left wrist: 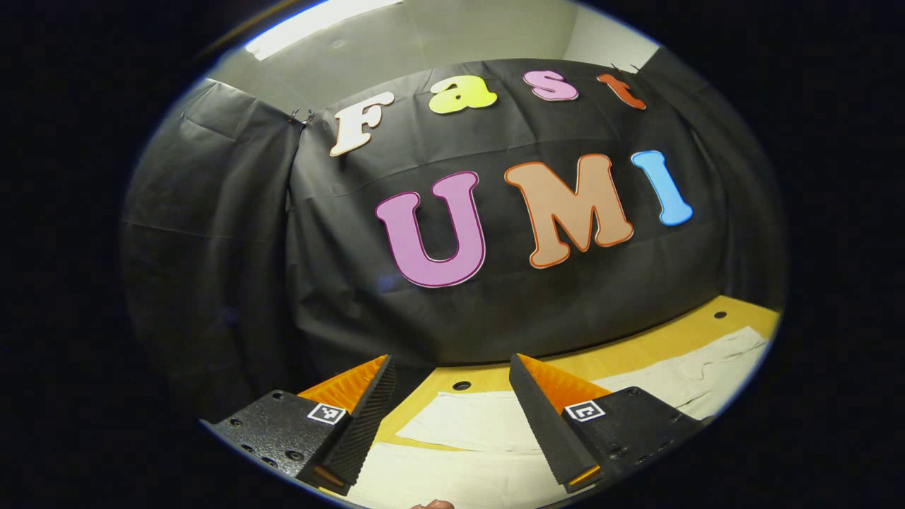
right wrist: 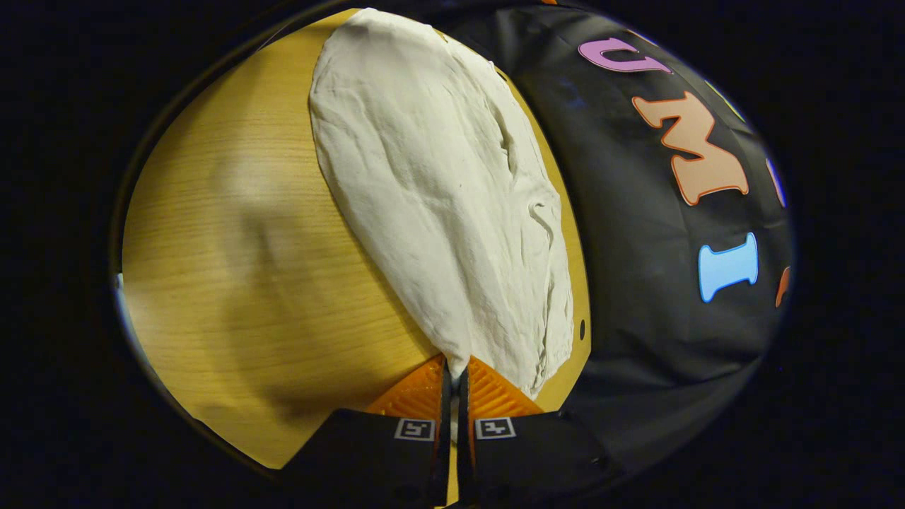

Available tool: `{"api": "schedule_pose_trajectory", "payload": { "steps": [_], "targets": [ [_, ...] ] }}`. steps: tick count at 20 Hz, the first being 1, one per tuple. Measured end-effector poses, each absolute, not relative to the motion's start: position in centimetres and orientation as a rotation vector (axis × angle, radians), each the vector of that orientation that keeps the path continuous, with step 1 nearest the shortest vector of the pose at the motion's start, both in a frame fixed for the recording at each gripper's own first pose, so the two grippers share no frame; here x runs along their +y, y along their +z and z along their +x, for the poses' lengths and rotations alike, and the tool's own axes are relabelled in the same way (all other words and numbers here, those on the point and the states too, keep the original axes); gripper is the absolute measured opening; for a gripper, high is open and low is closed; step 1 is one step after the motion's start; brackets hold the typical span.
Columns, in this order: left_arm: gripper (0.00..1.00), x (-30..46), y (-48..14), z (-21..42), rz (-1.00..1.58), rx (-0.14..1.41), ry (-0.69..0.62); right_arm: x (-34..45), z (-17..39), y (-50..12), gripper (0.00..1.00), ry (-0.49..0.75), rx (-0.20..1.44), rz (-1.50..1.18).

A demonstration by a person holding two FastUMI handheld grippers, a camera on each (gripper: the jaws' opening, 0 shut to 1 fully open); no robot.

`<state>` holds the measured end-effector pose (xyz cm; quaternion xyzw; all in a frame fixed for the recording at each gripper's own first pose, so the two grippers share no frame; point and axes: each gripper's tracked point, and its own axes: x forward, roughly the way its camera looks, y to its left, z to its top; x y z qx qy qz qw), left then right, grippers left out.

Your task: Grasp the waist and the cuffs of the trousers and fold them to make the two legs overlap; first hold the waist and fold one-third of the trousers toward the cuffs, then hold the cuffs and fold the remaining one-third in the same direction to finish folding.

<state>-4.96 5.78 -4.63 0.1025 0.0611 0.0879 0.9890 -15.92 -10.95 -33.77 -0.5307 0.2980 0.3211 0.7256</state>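
Wooden table (right wrist: 233, 268), pale trousers (right wrist: 438, 212) lying on it

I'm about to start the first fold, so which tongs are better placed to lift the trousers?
The right tongs: already pinched on the trousers at one end. The left tongs are open above the cloth, gripping nothing.

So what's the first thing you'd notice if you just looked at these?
The pale trousers sprawled long across the wooden table, wrinkled, beside the black booth wall. The right gripper is pinched shut on their near end. The left gripper hangs open above the cloth.
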Motion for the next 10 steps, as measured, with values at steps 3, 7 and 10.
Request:
{"api": "schedule_pose_trajectory", "payload": {
  "steps": [3, 7, 10],
  "targets": [
    [0.96, 7.4, -5.3, -5.5, 0.287, 0.121, 0.160, -11.1, -15.5, -33.9, 0.06, 0.665, 0.719, -1.085],
    [0.96, 10.4, -9.0, -6.5, 0.390, 0.215, 0.120, -10.9, -15.6, -34.0, 0.06, 0.665, 0.683, -1.148],
    [0.96, 12.2, -13.2, -8.7, 0.465, 0.326, 0.049, -11.0, -15.6, -33.9, 0.06, 0.639, 0.692, -1.137]
  ]
}}
